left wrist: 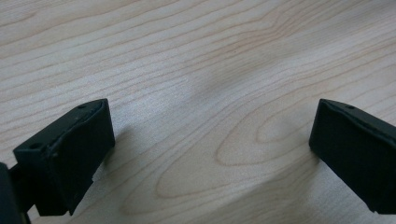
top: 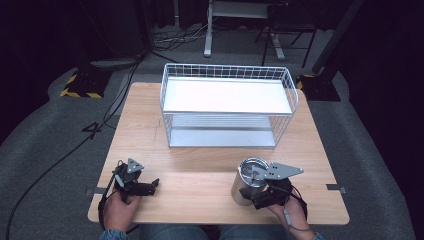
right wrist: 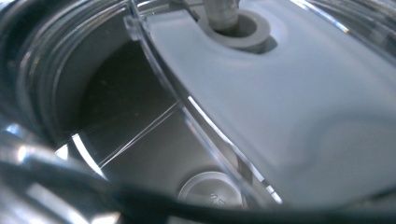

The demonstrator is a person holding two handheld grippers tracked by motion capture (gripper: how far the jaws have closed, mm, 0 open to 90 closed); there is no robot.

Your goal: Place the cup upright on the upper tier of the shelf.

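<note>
right gripper (top: 262, 192): closed around steel cup (top: 248, 181) | left gripper (top: 145, 186): wide open, empty | cup on desk (top: 200, 165), not yet in wire basket (top: 227, 102)

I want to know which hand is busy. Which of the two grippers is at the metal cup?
The right gripper, at the table's near right. It sits against the steel cup with the clear lid; the left gripper has its fingers spread over bare wood.
</note>
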